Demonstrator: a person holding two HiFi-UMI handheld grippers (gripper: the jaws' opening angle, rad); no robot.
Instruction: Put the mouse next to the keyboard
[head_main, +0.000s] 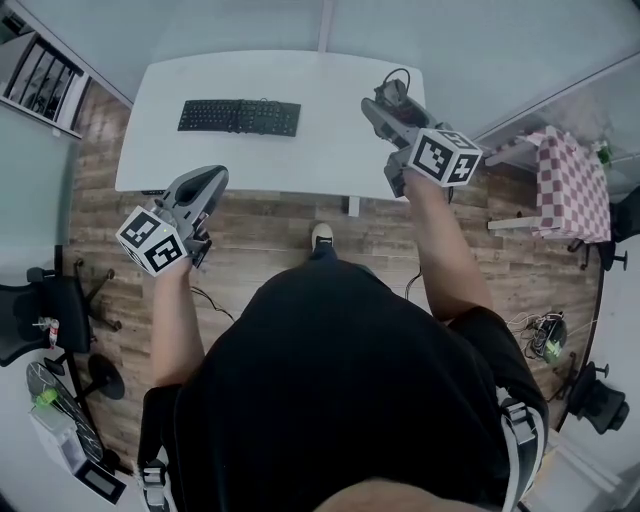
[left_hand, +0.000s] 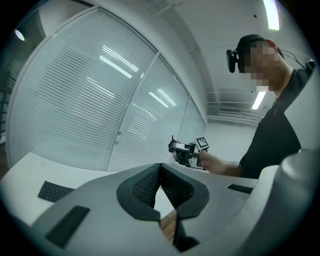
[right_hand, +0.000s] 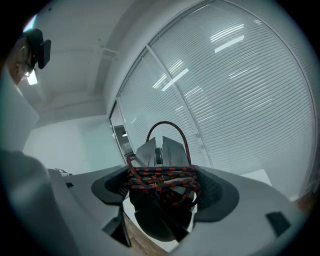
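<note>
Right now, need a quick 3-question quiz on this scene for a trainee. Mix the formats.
1. Multiple choice: what does the right claw hold?
A. a keyboard
B. a mouse with its cable wound round it
C. nothing

2. True or false: the keyboard lies on the floor.

3. Fill in the blank: the left claw holds nothing, and its jaws are ___.

Key:
1. B
2. False. It lies on the white table.
3. shut
</note>
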